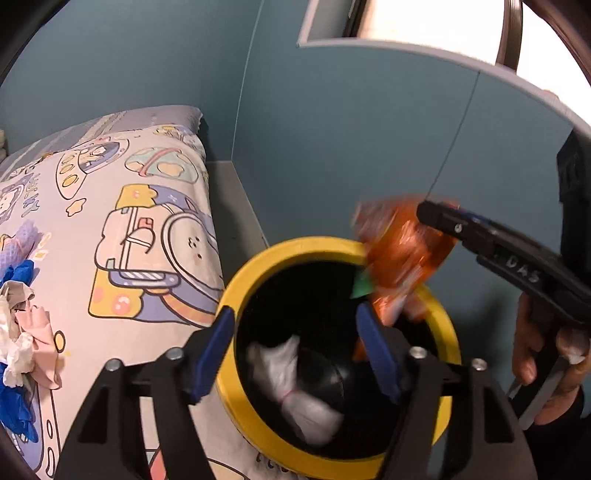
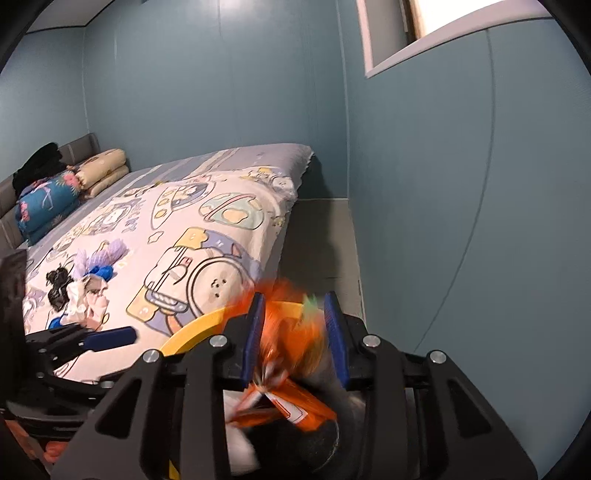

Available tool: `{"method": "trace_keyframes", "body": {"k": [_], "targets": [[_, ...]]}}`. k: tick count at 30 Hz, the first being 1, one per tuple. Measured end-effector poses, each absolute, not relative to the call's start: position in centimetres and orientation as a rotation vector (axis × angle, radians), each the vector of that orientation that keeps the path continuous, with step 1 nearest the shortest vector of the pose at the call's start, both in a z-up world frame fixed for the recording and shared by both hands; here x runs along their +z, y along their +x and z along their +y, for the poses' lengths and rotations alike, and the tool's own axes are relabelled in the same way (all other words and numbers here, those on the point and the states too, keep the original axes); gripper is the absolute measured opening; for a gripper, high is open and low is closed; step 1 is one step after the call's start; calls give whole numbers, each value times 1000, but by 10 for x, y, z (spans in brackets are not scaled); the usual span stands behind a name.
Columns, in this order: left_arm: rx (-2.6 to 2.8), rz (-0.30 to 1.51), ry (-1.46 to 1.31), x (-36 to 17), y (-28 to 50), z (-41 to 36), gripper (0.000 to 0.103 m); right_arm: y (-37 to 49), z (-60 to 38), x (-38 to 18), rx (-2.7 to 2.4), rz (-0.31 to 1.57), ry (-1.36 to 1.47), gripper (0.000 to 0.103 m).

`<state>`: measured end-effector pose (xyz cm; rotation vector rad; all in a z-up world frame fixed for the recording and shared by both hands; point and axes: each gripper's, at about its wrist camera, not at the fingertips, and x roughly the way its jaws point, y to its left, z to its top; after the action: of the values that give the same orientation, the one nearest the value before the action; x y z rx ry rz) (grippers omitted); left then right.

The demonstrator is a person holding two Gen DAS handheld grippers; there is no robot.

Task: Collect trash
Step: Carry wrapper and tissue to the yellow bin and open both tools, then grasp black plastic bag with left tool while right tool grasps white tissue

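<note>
A bed (image 2: 192, 206) in a cartoon astronaut and planet cover fills the left of a blue-walled room (image 2: 221, 85), with a bright window (image 2: 461, 22) at the far upper right. At the bed's far end, folded bedding in blue floral (image 2: 44, 203) and cream (image 2: 103, 173) lies against the headboard, a black garment (image 2: 37, 162) on top of it.

Close against the bed's near right edge stands a yellow-rimmed bin (image 1: 295, 247) with a black interior, a knotted white bag (image 1: 295, 387) already lying inside.

The left gripper (image 1: 295, 350) hangs over the bin mouth, its blue-padded jaws spread wide with nothing between them. The right gripper (image 2: 293, 339) reaches in from the right, held by a hand (image 1: 546, 362); an orange snack wrapper (image 1: 402, 254), blurred by motion, sits between its parted jaws above the bin's far right rim. Whether the pads grip it cannot be told.

More litter waits on the bed to the left: crumpled white tissue (image 1: 14, 350), blue gloves (image 1: 16, 273), purple mesh (image 2: 107, 251) and a scrap of black plastic (image 2: 59, 284), heaped near one another on the cover
</note>
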<state>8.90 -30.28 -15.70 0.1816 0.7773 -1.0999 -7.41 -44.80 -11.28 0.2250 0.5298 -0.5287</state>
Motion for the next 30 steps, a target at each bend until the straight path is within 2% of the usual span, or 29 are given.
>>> {"method": "trace_keyframes", "body": {"k": [8,12,14,17,19,30], "targets": [[-1035,698,113,-129,108,-269,76,-78,-442,-93,-542,453,211,32],[-940,632,100,-114,122,-240,85,-69,-425,-83,-495,409,186,44],[-908,610,81,-107,131,-225,89,-60,-412,-79,-465,398,161,45],[-840,584,37,-96,150,-193,93,-46,-395,-73,-419,381,136,54],[-800,577,19,-94,161,-176,94,-32,-382,-71,-384,377,123,57],[-541,579,-31,-102,220,-61,95,55,-302,-84,-127,412,46,57]]}}
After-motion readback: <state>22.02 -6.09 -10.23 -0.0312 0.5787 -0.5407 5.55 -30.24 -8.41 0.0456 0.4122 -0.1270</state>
